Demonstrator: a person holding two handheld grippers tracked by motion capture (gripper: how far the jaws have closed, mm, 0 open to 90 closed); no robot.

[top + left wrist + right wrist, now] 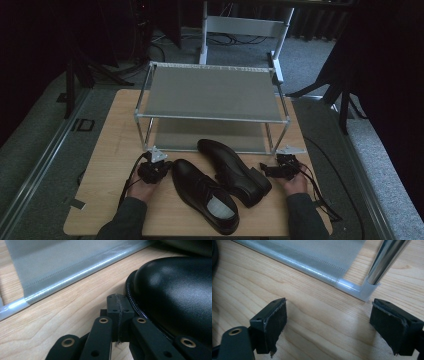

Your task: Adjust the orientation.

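Nothing done yet: both black shoes, left shoe point(205, 192) and right shoe point(232, 170), sit on the table point(100, 175) before the empty rack point(212, 92), left gripper point(120, 315) pressed together, empty, beside the left shoe's toe, right gripper point(327, 322) spread, empty.

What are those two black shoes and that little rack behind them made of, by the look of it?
The shoes look like smooth black leather, or an imitation: the toe shines softly, with a stitched welt at its edge. The rack seems to have shiny metal tubes, pale plastic corner joints and grey woven-looking fabric shelves. The table looks like light wood, possibly a laminate.
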